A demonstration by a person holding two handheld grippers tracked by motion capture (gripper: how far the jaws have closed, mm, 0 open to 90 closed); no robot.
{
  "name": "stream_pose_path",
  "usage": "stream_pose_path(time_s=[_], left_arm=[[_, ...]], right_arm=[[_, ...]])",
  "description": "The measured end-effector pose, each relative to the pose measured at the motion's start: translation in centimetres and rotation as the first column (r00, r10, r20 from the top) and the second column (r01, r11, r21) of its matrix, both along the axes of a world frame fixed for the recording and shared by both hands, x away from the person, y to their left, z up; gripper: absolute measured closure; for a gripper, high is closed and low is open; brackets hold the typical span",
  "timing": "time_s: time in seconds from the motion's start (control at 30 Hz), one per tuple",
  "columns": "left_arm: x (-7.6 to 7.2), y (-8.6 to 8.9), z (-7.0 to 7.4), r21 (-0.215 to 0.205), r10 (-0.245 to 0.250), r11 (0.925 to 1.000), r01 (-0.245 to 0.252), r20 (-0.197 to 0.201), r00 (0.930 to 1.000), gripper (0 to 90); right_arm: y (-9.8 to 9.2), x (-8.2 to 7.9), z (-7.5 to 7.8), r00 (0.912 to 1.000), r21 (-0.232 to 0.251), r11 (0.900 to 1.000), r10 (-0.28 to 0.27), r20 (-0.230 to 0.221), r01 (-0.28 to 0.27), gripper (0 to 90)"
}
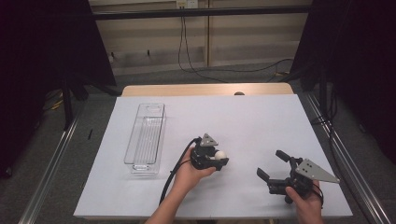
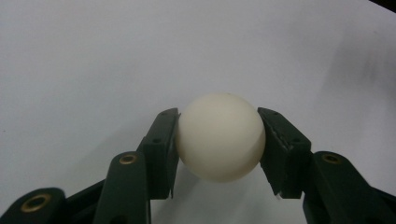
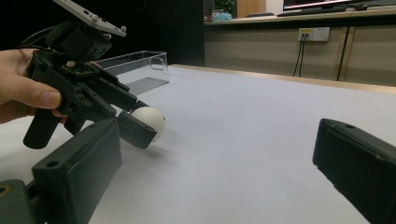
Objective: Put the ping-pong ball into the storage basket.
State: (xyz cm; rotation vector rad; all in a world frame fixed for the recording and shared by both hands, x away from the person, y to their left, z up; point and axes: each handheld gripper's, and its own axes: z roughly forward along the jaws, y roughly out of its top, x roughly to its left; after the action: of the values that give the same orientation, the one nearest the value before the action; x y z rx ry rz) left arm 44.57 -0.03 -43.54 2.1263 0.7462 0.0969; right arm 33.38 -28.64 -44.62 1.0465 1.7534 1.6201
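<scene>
- The left gripper (image 2: 218, 140) has its fingers (image 2: 161, 149) pressed on both sides of the ball (image 2: 219, 136); its underside is hidden in shadow in the left gripper view.
- The ball is smooth, matte, cream-white and round, held just above the tabletop (image 1: 252, 121), near the middle of the white sheet, at about 6 o'clock from its centre in the high view.
- In the high view the gripper's black body covers part of the ball (image 1: 220, 154).
- The right gripper (image 1: 273, 164) holds nothing: its blocky black fingers (image 3: 79, 172) stand wide apart, cut off by the frame in its own view.
- A clear plastic bin (image 1: 145, 137), long and rectangular, lies at 9 o'clock from the ball, well apart.
- The tabletop's covering is plain, pale and matte; a wooden edge shows at 12 o'clock.
</scene>
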Motion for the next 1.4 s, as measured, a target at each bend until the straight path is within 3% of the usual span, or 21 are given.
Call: stream_pose_path(time_s=[0.13,0.27,0.3,0.33,0.37,0.57,0.6,0.63,0.73,0.83,0.9,1.07,1.1,1.13,1.17,1.2,1.4], left_arm=[[0.1,0.2,0.1,0.008,-0.013,0.9999,0.013,-0.003,0.9999,51.2],[0.0,0.1,0.3,0.026,0.009,0.9996,-0.009,0.011,0.9999,51.2],[0.1,0.3,0.5,0.031,-0.014,0.9994,0.014,0.002,0.9999,51.2],[0.1,0.2,0.5,0.010,-0.001,0.9999,0.001,0.002,1.0000,51.2],[0.2,0.3,0.7,0.025,-0.009,0.9997,0.009,0.009,0.9999,51.2],[0.3,0.8,1.2,0.018,0.009,0.9998,-0.009,0.009,0.9999,51.2],[0.5,1.1,1.4,0.043,-0.003,0.9991,0.002,0.008,1.0000,51.2],[0.5,1.1,1.4,0.016,0.011,0.9998,-0.011,0.015,0.9998,51.2],[0.6,1.2,1.6,-0.001,0.022,0.9998,-0.022,0.008,0.9997,51.2],[0.7,1.5,1.7,0.030,0.003,0.9995,-0.003,0.012,0.9999,51.2],[0.7,1.4,1.6,0.010,0.011,0.9999,-0.012,0.012,0.9999,51.2],[0.7,1.5,1.8,0.020,0.004,0.9998,-0.005,0.003,1.0000,51.2],[0.7,1.4,1.8,0.005,0.012,0.9999,-0.012,0.007,0.9999,51.2],[0.8,1.6,2.0,0.025,0.003,0.9997,-0.003,0.008,1.0000,51.2],[0.7,1.5,2.1,0.000,0.018,0.9998,-0.018,0.007,0.9998,51.2],[0.8,1.6,2.3,0.016,0.005,0.9999,-0.005,0.016,0.9999,51.2],[0.8,2.2,3.2,-0.003,0.014,0.9999,-0.014,0.015,0.9998,51.2]], right_arm=[[0.0,0.0,0.0,1.0000,0.001,1.000,-0.005,-0.001,0.005,0.7],[0.0,0.0,0.0,1.0000,0.001,1.000,-0.003,0.001,0.003,0.7],[0.0,0.0,0.0,1.0000,0.001,1.000,-0.003,0.001,0.003,0.7],[0.0,0.0,0.0,1.0000,0.003,1.000,-0.002,0.001,0.002,0.7],[0.0,0.0,0.0,1.0000,0.004,1.000,-0.003,0.000,0.003,0.7],[0.0,0.1,-0.1,1.0000,-0.003,1.000,-0.002,0.001,0.002,0.7],[0.0,0.1,-0.1,1.0000,-0.006,1.000,-0.001,0.004,0.001,0.7],[0.0,0.1,-0.1,1.0000,-0.006,1.000,-0.001,0.004,0.001,0.7],[0.0,0.2,-0.1,1.0000,-0.002,1.000,0.000,-0.002,0.000,0.7],[0.0,0.2,-0.1,1.0000,-0.003,1.000,0.000,-0.001,0.000,0.6],[0.0,0.2,-0.1,1.0000,0.005,1.000,-0.005,-0.003,0.005,0.6],[0.0,0.2,-0.1,1.0000,0.008,1.000,-0.005,-0.006,0.005,0.6],[0.0,0.2,-0.1,1.0000,0.007,1.000,-0.005,-0.004,0.005,0.6],[-0.1,0.2,-0.1,1.0000,-0.001,1.000,0.002,-0.003,-0.002,0.6],[-0.1,0.2,-0.1,1.0000,-0.004,1.000,0.002,0.001,-0.002,0.6],[-0.1,0.2,-0.1,1.0000,-0.004,1.000,0.001,0.001,-0.001,0.6],[-0.2,0.0,-0.2,1.0000,-0.009,1.000,0.000,-0.003,0.000,0.6]])
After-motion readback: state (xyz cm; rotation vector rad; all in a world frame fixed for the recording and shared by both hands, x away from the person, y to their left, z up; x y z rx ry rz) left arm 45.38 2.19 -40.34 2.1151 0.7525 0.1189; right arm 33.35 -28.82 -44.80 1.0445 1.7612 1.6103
